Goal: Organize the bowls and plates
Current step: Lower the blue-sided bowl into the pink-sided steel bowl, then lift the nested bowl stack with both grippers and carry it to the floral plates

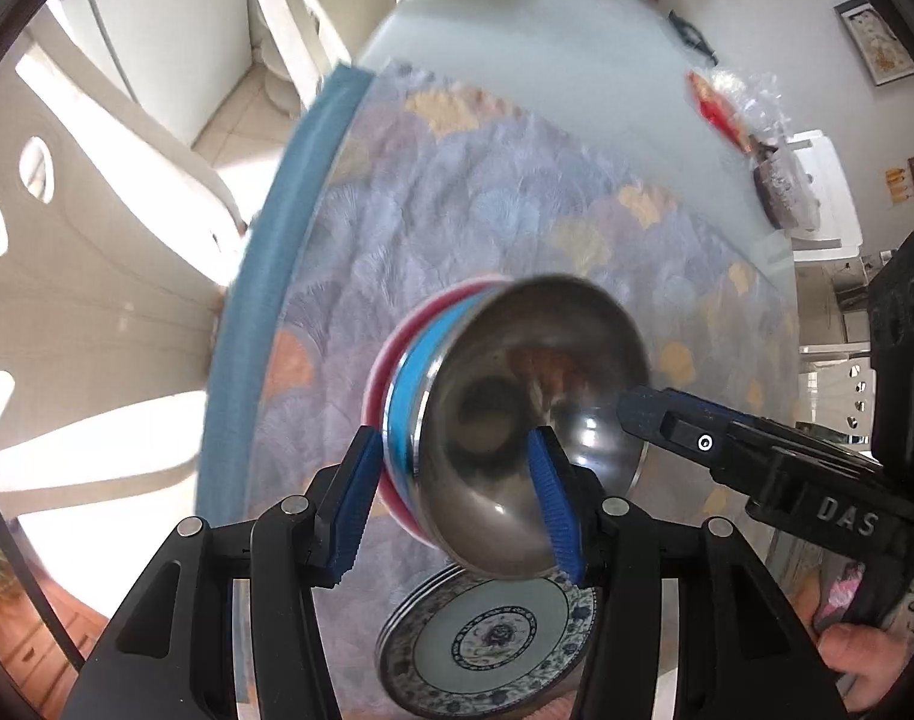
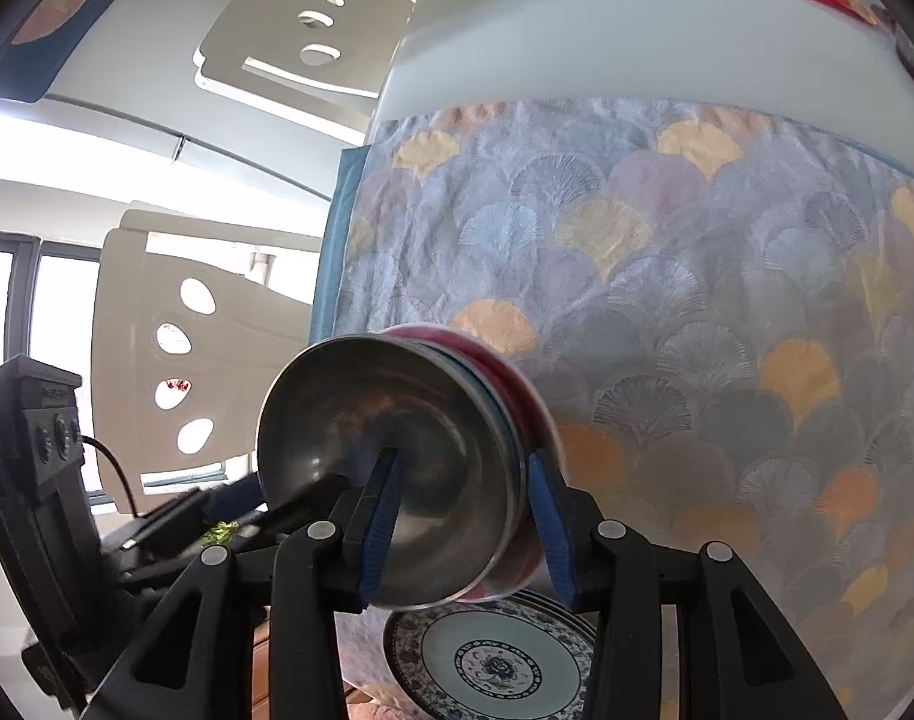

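A nested stack of bowls hangs tilted over the table: a steel bowl [image 1: 517, 360] inside a blue bowl [image 1: 420, 372] inside a pink bowl [image 1: 387, 360]. My left gripper [image 1: 453, 504] is shut on one side of the stack's wall, with one pad inside the steel bowl and the other on the outer bowls. My right gripper [image 2: 466, 534] is shut on the opposite side of the steel bowl [image 2: 336, 408] in the same way. Just beneath lies a stack of blue-and-white patterned plates [image 1: 487, 642], also in the right wrist view [image 2: 493, 660].
A fan-patterned cloth [image 2: 667, 240] covers the near part of the pale glass table [image 1: 547, 30]. White chairs [image 1: 96, 240] stand off the table's left edge. Red packets and a plastic bag [image 1: 715, 108] lie at the far right. A hand [image 1: 859, 654] holds the right gripper's handle.
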`<state>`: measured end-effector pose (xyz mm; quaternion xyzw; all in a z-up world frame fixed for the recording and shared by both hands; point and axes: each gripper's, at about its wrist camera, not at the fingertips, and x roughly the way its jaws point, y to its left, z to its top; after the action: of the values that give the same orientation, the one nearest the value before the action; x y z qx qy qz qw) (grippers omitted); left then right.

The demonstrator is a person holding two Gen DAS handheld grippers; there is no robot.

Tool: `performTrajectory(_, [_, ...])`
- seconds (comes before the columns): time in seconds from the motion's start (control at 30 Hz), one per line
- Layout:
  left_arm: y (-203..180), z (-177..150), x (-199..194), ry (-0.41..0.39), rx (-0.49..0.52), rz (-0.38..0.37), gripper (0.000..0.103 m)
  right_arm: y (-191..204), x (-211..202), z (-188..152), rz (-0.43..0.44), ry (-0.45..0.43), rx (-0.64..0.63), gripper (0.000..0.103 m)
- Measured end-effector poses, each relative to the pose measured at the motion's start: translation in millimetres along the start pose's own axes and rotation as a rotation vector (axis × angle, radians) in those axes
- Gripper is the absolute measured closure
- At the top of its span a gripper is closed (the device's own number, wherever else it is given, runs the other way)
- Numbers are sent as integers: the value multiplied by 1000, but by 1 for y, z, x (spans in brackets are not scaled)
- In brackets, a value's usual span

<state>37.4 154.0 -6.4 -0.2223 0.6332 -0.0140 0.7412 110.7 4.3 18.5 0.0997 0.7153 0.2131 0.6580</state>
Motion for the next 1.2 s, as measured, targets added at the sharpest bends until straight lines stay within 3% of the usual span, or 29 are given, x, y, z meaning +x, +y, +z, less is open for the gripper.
performTrajectory(0.07, [2,2,-9,-28,21,12,49,-2,-7,-1,-8,-18,-5,49])
performTrajectory(0.13, [7,4,-9,-48,22,43,34,-6,-8,-1,-26,-26,-8,46])
performTrajectory(0.23, [21,9,10,5,1,45,34,-16,7,0,-28,4,27,46])
performTrajectory(0.47, [42,6,57,107,-78,-79,39,-31,63,-5,25,91,94,46])
performTrajectory(0.53, [43,4,65,115,-89,-130,40,-36,76,-7,92,98,131,40])
performTrajectory(0.67, [44,3,75,120,-102,-220,39,-52,78,-8,207,35,202,44])
performTrajectory(0.73, [29,2,72,91,-21,-194,46,-54,74,-7,224,15,189,50])
performTrajectory(0.87, [-2,-6,62,17,166,-81,45,-53,66,-7,189,-8,167,56])
performTrajectory(1.2, [-8,-10,51,20,198,-70,45,-48,54,-19,169,-18,181,56])
